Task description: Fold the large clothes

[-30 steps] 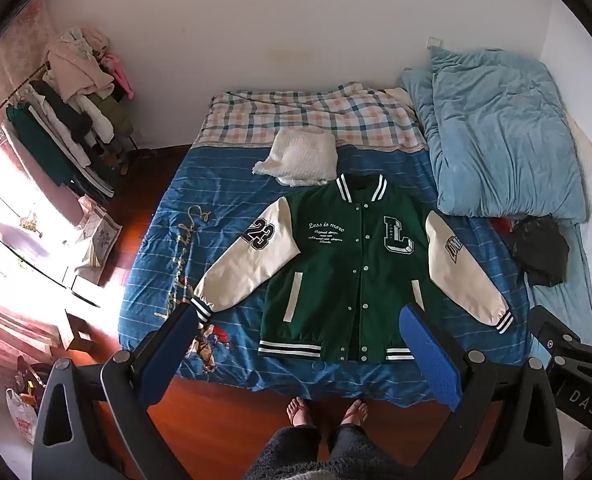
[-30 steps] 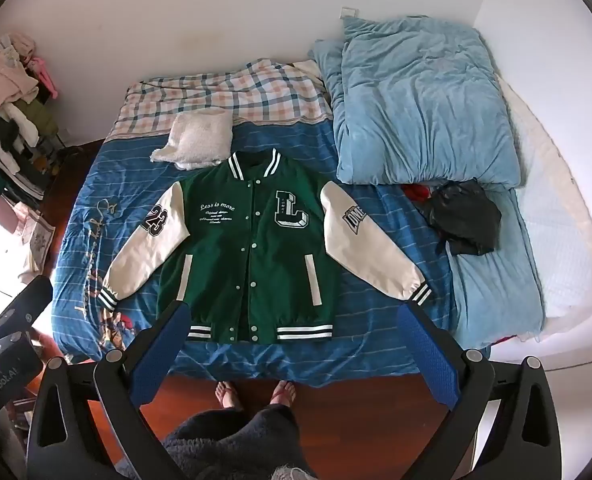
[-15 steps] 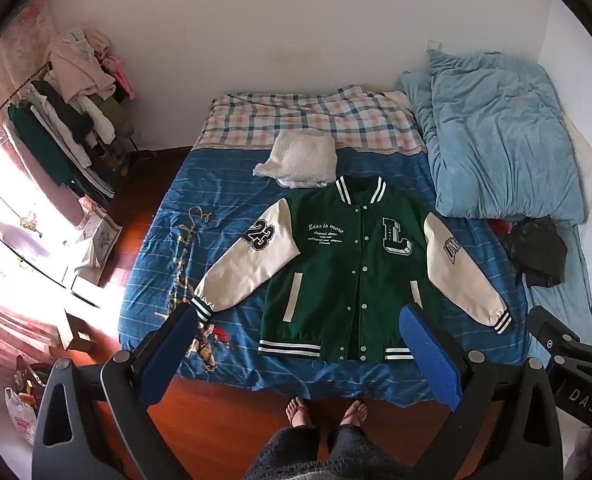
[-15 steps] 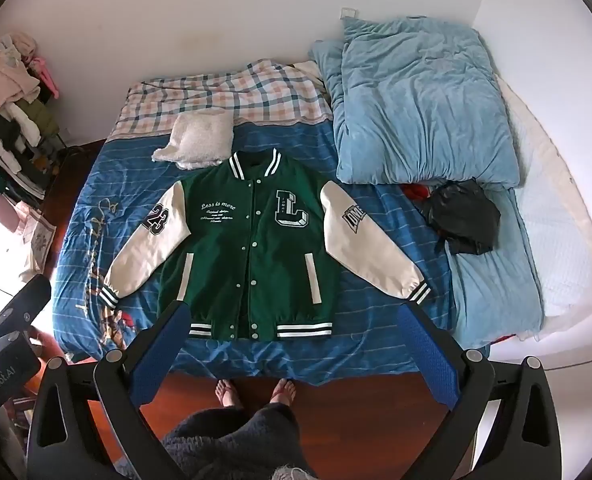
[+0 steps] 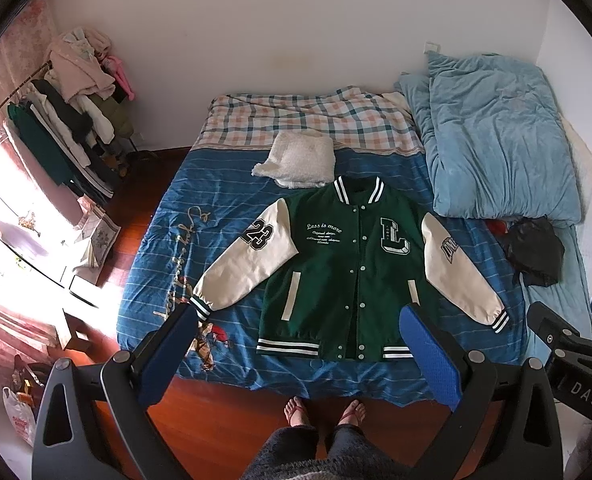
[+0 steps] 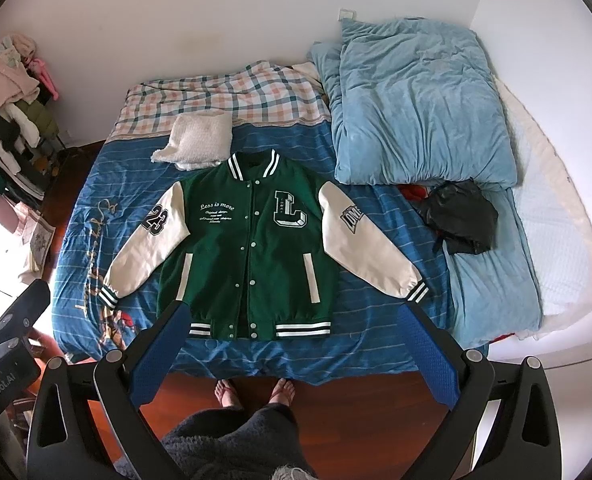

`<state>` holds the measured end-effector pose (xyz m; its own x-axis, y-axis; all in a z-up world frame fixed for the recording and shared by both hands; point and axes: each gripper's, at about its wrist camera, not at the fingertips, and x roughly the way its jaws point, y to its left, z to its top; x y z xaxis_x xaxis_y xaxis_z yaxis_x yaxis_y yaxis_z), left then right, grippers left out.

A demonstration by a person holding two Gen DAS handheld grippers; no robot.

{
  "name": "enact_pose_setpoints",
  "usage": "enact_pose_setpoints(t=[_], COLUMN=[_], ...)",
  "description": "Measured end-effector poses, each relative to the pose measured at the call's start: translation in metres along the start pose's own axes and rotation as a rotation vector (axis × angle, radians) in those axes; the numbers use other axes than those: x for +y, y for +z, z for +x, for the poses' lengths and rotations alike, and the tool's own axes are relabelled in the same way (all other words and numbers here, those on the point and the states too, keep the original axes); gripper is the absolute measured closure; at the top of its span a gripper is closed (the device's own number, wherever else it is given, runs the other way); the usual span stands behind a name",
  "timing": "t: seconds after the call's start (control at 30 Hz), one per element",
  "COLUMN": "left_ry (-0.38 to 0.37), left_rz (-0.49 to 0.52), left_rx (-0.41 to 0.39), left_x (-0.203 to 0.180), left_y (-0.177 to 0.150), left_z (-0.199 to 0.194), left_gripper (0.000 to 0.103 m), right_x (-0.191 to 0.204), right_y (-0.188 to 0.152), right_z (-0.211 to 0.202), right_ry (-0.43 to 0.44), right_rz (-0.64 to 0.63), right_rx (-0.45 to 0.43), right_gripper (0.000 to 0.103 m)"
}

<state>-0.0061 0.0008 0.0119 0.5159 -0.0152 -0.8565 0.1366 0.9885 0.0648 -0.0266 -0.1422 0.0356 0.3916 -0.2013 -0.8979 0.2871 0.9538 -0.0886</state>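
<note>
Green varsity jacket with cream sleeves, spread flat, front up, snapped shut, near the foot of the bed. White folded knit touching its collar; black bag beyond one sleeve. Left hand-held gripper and right hand-held gripper wide open, empty, above.

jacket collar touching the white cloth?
Touching. Right wrist view: the jacket collar overlaps the white cloth's near edge with no blue sheet between them. Left wrist view shows the same.
</note>
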Motion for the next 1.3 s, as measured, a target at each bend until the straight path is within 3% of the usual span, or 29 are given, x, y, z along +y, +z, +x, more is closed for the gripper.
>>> enact_pose_setpoints(t=[1.3], left_ry=[-0.007], left_rz=[-0.01], left_rx=[-0.013], left_x=[-0.0035], left_y=[0.0055], left_z=[-0.0055], left_gripper=[0.0], right_x=[-0.0006], right_y=[0.0047], right_z=[-0.0043], right_ry=[-0.009], right_rz=[-0.008], right_rx=[-0.012], right_gripper=[0.0])
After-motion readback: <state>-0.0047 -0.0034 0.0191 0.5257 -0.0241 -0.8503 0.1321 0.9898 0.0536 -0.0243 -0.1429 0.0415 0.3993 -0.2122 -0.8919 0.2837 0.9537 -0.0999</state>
